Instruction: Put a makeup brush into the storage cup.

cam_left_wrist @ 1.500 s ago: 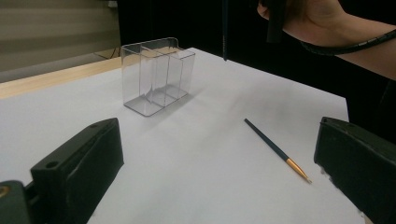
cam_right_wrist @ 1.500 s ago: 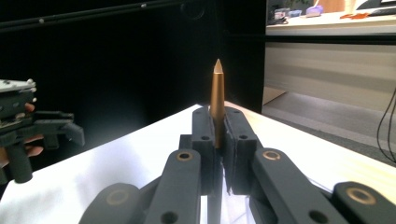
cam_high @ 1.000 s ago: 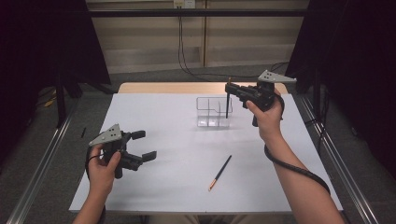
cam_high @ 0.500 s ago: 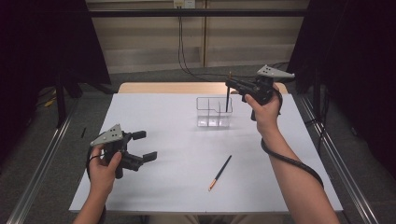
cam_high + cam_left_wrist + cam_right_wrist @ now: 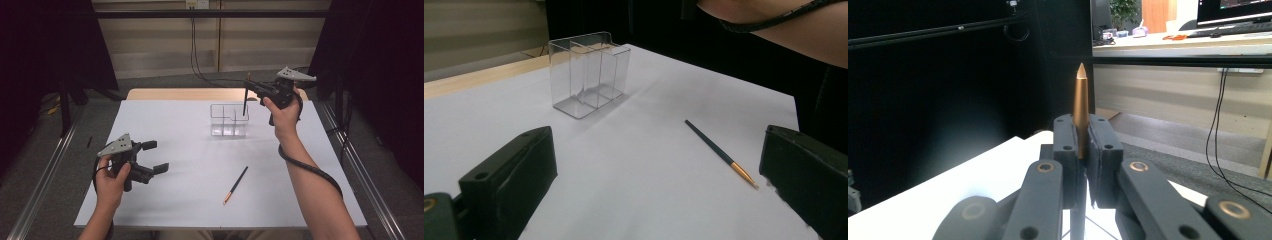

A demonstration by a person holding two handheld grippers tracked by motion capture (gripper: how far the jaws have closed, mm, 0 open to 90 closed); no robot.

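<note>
My right gripper (image 5: 248,89) is shut on a dark pencil (image 5: 245,102) that hangs upright over the right end of a clear divided box (image 5: 228,120). In the right gripper view the pencil's copper tip (image 5: 1080,107) sticks up between the pressed pads. Whether its lower end is inside the box I cannot tell. A second dark pencil with a copper end (image 5: 235,185) lies flat on the white table, nearer the front. My left gripper (image 5: 155,156) is held open just above the table at the left, its jaws (image 5: 659,185) spread wide and facing the box (image 5: 589,72) and that pencil (image 5: 720,153).
The white table top (image 5: 175,200) has a strip of bare wood (image 5: 165,94) along its far edge. Metal rails run down both sides on the floor. The right forearm with its cable (image 5: 310,172) crosses the table's right part.
The right gripper with its pencil has shifted slightly to the right and up, from over the box's middle toward its right end. The left gripper has stayed put.
</note>
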